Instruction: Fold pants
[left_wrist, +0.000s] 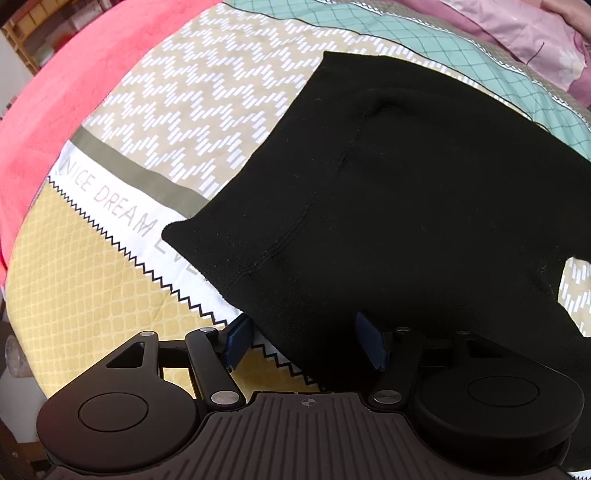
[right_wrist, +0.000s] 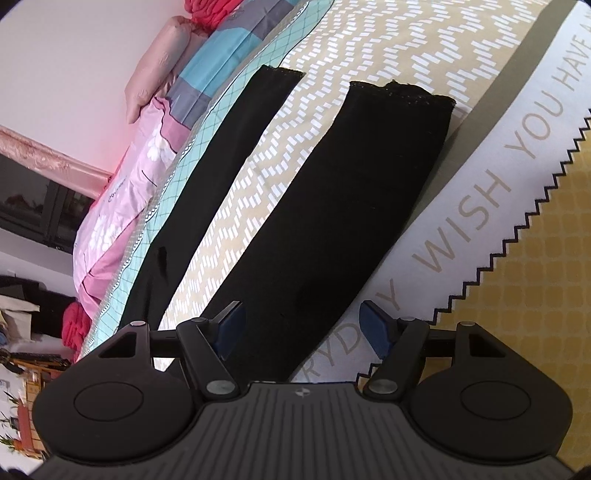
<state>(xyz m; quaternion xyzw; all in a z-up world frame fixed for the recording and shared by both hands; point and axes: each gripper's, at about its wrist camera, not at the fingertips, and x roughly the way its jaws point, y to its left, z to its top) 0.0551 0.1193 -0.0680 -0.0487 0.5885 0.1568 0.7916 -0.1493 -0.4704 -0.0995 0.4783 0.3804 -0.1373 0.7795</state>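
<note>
On the patterned bedspread (left_wrist: 155, 122) lie the black pants (left_wrist: 388, 206), legs spread apart toward the pink quilt (right_wrist: 122, 192). Both the left gripper (left_wrist: 304, 338) and right gripper (right_wrist: 303, 328) hover with fingers parted over the fabric, gripping nothing.

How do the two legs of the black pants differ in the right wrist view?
The near leg looks broader; the far leg looks narrower. The near leg lies on the beige zigzag panel and runs between the open fingers of the right tool; the far leg lies beside that tool, along the mint checked strip. The near leg's cuff looks rumpled; the far leg's cuff looks flat. Both are black and lie stretched out on the bedcover.
</note>
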